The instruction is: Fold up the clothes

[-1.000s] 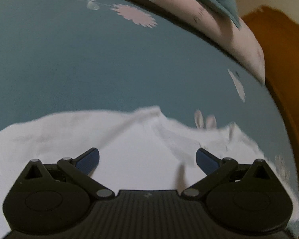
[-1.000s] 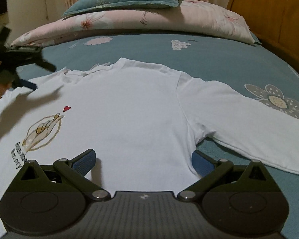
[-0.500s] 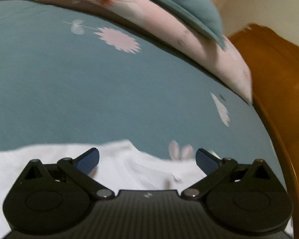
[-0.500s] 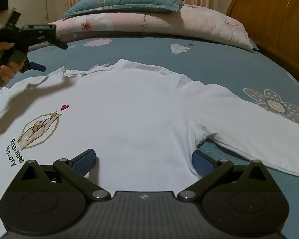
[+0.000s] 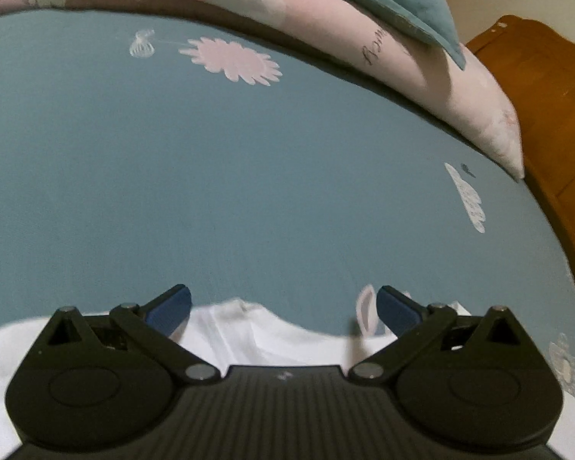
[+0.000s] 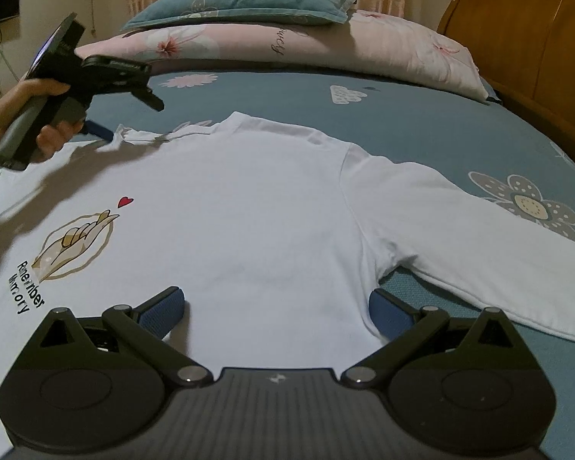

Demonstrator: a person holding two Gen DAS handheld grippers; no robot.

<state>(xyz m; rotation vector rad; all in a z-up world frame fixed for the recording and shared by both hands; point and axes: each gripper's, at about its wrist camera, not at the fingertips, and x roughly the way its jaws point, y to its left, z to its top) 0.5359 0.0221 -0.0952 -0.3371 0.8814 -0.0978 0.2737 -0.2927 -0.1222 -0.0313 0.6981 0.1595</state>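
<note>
**White shirt spread flat on bed, both grippers empty above it**

A white long-sleeved shirt (image 6: 249,207) is laid flat, print side up, on the blue bedsheet (image 6: 421,111). One sleeve (image 6: 479,245) is stretched out from the shirt's body toward the wooden bed frame (image 6: 517,57). The collar (image 6: 195,130) is pointed at the stacked pillows (image 6: 287,38). No fold is seen in the visible part; the far side of the shirt is cut off by the edge of the right wrist view.

The right gripper (image 6: 276,303) is held low over the shirt's body near the armpit seam, fingers spread wide, nothing between them. The left gripper (image 5: 283,306) is held above the shirt's collar edge, fingers also spread wide and empty. In the right wrist view it is seen in a hand (image 6: 27,115), raised clear of the cloth.

Risks, as judged from this layout:
- Only the top layer may be pinched if a grip is taken at the shirt's body, so the back layer would drag and bunch.
- The stretched sleeve may trail or twist if the shirt's side is lifted without it.
- The rumpled collar edge may be folded in crooked.
- The soft bedsheet may be caught together with the shirt, since the cloth lies flush on it.
</note>
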